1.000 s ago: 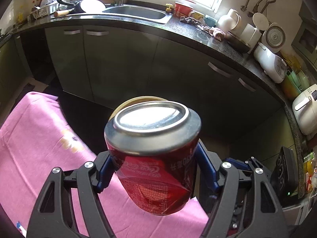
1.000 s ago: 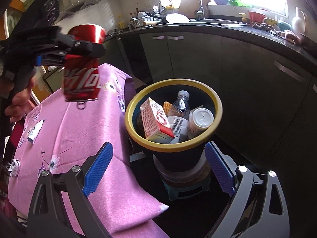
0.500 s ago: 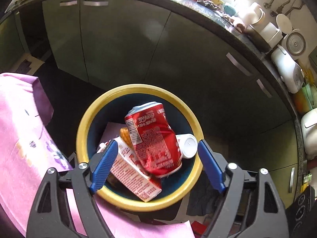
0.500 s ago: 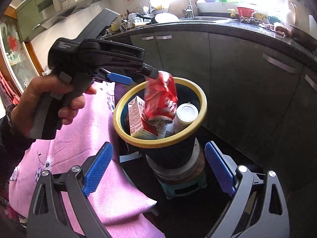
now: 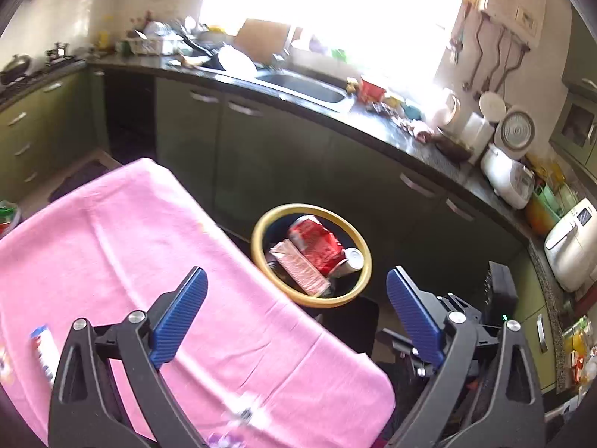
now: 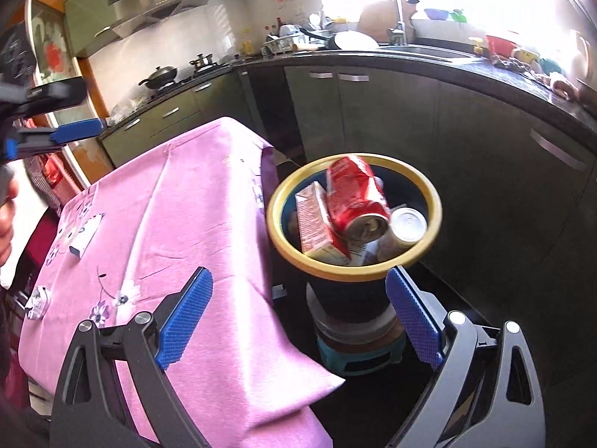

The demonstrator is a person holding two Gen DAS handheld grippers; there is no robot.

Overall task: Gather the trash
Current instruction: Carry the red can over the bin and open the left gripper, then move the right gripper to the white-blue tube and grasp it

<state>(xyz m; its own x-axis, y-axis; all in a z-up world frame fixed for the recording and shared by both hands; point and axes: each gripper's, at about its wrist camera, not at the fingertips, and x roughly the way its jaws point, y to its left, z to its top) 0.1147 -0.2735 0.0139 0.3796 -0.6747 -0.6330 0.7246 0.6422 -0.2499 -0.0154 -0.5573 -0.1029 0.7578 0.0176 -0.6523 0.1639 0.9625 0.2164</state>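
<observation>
A yellow-rimmed dark bin (image 5: 261,261) (image 6: 433,224) stands off the corner of the pink-clothed table (image 5: 130,242) (image 6: 194,216). In it lie a dented red cola can (image 5: 315,244) (image 6: 354,198), a red-and-white carton (image 5: 298,270) (image 6: 315,220) and a white-capped bottle (image 5: 353,257) (image 6: 406,224). My left gripper (image 5: 296,313) is open and empty, back over the table; it also shows far left in the right wrist view (image 6: 74,130). My right gripper (image 6: 298,317) is open and empty, just in front of the bin. A small blue-and-white wrapper (image 5: 43,351) (image 6: 86,237) lies on the cloth.
The bin sits on a stack of tubs and a teal stool (image 6: 358,351). Dark kitchen cabinets (image 6: 447,130) and a cluttered counter with a sink (image 5: 306,86) curve behind it. A second small scrap (image 6: 37,300) lies near the cloth's near left edge.
The left gripper opened over the bin and dropped the cola can in. It has since drawn back and up over the table. The right gripper stayed open near the bin.
</observation>
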